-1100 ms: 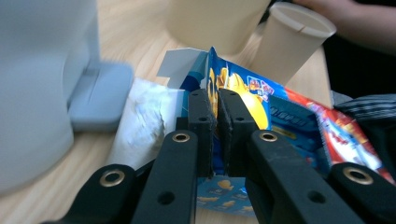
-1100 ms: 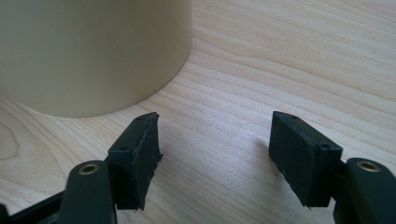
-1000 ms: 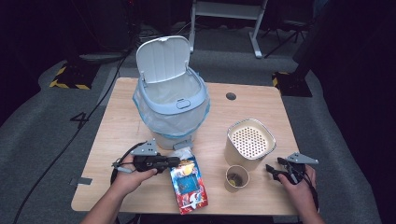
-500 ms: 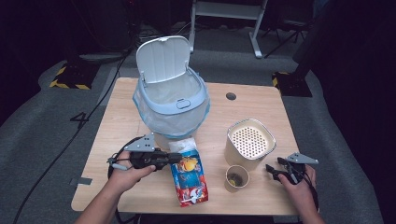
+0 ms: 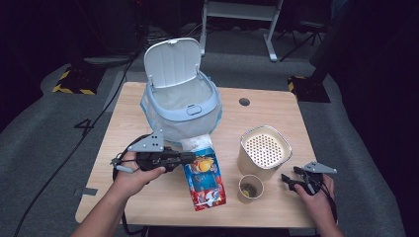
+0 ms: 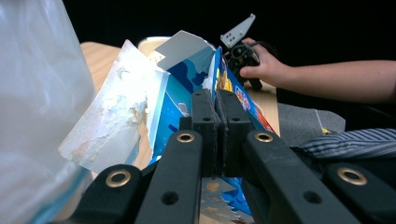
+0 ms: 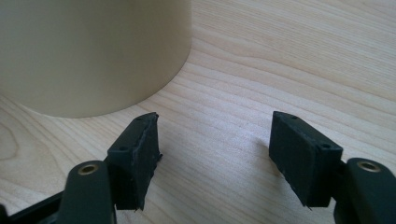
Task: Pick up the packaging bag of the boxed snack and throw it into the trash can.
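A torn blue and red carton (image 5: 204,178) lies near the table's front edge, its opened top toward the bin. My left gripper (image 5: 191,158) is shut on the carton's upper wall (image 6: 223,86), jaws pressed together with the cardboard between them. A white bin (image 5: 181,101) with its lid raised and a clear liner stands just behind. My right gripper (image 5: 286,180) rests low at the front right, open with nothing between its fingers (image 7: 136,156), next to a beige perforated canister (image 5: 264,150).
A small paper cup (image 5: 250,188) stands between the carton and my right gripper. The canister wall (image 7: 88,51) rises close ahead of the right jaws. A round cable hole (image 5: 244,101) sits at the back of the wooden table (image 5: 128,128).
The left gripper drew back slightly to the left with the carton's top in it, and the carton shifted a little. The right gripper stayed still.
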